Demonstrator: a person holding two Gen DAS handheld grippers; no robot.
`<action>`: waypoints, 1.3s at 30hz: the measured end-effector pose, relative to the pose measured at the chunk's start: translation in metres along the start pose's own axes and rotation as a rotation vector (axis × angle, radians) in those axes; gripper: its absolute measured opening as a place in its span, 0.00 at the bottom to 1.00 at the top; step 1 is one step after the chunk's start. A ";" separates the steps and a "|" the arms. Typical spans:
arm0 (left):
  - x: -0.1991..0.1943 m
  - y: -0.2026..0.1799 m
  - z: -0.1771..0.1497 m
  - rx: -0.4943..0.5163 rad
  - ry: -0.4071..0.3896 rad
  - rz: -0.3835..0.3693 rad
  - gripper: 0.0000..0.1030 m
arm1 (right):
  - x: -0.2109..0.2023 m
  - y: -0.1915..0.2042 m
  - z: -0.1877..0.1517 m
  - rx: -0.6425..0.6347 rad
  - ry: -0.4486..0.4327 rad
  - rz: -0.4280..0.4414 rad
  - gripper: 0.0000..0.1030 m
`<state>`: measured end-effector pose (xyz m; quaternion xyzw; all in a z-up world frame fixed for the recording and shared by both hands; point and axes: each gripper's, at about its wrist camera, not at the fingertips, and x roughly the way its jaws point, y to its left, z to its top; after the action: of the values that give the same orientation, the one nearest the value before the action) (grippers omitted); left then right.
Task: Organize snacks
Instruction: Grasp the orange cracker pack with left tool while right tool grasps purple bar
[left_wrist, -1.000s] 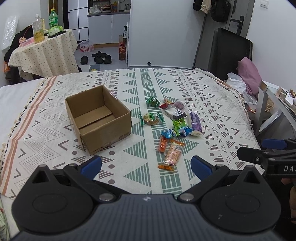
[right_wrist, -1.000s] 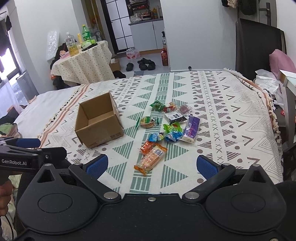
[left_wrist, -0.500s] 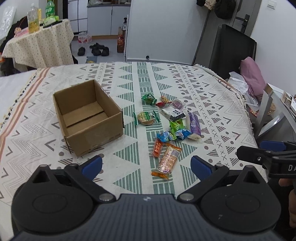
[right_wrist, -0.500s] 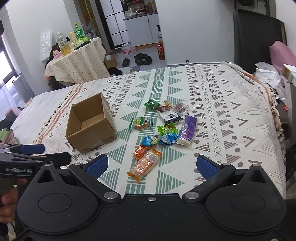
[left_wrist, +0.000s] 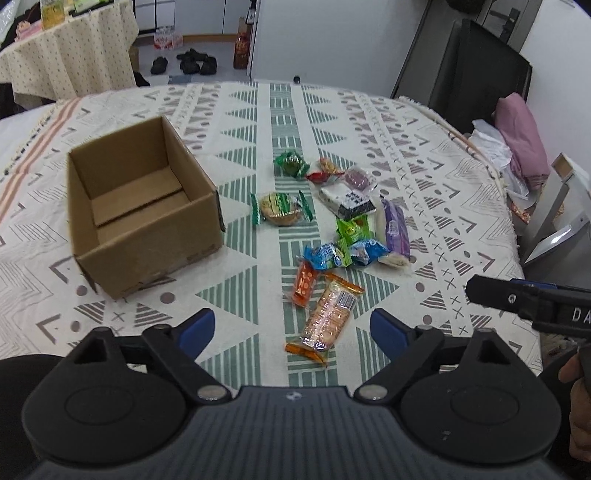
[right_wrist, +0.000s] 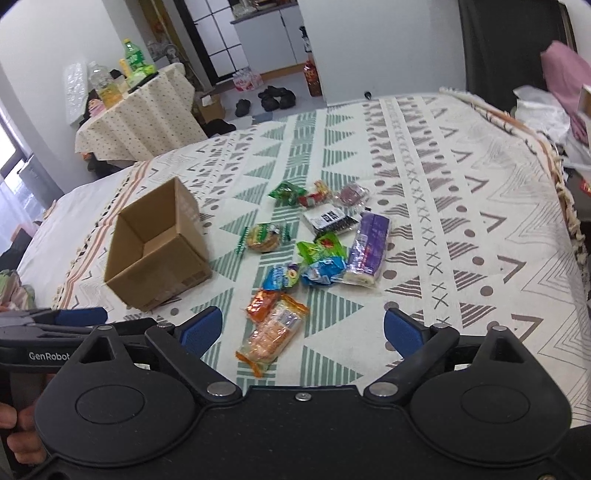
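**Left wrist view: both tongs narrowing over a scatter of snacks**

Left wrist camera first, sweeping from the left: the cardboard box (left_wrist: 144, 206) sits open and empty on the patterned bedspread (left_wrist: 424, 155). Just right of it lies a round biscuit in a green-ended wrapper (left_wrist: 280, 208). Then comes the snack cluster: a green packet (left_wrist: 291, 164) at the far end, a black-and-white pack (left_wrist: 347, 199) whose print is too small to read, a purple bar (left_wrist: 395, 225), blue sweets (left_wrist: 325, 254), a small orange packet (left_wrist: 304, 282), and nearest the camera the long orange cracker pack (left_wrist: 327, 317). The left gripper (left_wrist: 291, 326) has its blue pads spread but closing, the cracker pack between them and untouched. At the far right the other tool's body shows the letters "DA".

Over to the right wrist camera: "GenRobot" reads clearly on the left tool at the lower left edge, a hand (right_wrist: 18, 435) wrapped on its handle. The right gripper (right_wrist: 303, 328) is likewise wide and drawing in, gripping nothing, above the same cracker pack.
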<state>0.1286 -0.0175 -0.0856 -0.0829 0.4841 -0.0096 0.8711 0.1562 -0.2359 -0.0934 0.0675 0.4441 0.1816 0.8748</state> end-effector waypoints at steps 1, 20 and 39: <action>0.006 -0.001 0.001 -0.005 0.009 0.000 0.85 | 0.004 -0.004 0.001 0.010 0.004 0.001 0.89; 0.122 -0.026 -0.005 -0.098 0.157 -0.014 0.64 | 0.071 -0.046 0.008 0.091 0.061 -0.043 0.79; 0.155 -0.030 0.000 -0.284 0.128 0.050 0.33 | 0.125 -0.069 0.022 0.164 0.106 -0.076 0.57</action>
<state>0.2129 -0.0616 -0.2114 -0.1925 0.5369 0.0753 0.8179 0.2590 -0.2518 -0.1938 0.1123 0.5053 0.1148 0.8479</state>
